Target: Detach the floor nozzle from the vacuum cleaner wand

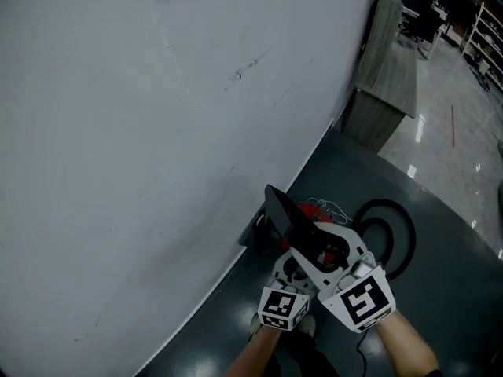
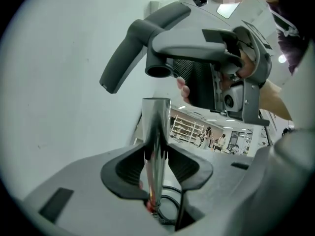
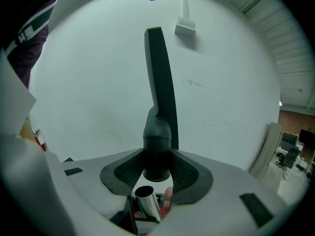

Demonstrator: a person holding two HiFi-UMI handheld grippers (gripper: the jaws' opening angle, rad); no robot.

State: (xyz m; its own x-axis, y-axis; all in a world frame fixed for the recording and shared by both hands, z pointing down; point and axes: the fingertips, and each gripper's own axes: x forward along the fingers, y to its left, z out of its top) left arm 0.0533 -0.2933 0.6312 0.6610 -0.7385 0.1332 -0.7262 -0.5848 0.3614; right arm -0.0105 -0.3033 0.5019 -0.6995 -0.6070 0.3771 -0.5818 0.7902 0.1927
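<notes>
By the wall [image 1: 118, 132], the shiny metal wand [image 2: 155, 127] is pinched steady by the left claw [image 2: 156, 170], the freed dark grey nozzle [image 3: 160, 82] by the right claw [image 3: 156, 173].

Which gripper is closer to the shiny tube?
Left. The left hand-held gripper clamps the tube; the right hand-held gripper holds the nozzle, just off the tube's open end.

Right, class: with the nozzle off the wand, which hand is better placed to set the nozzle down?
Right. The right gripper holds the floor nozzle by its neck, clear of the wand; the left gripper is shut on the wand, probably steadying it.
</notes>
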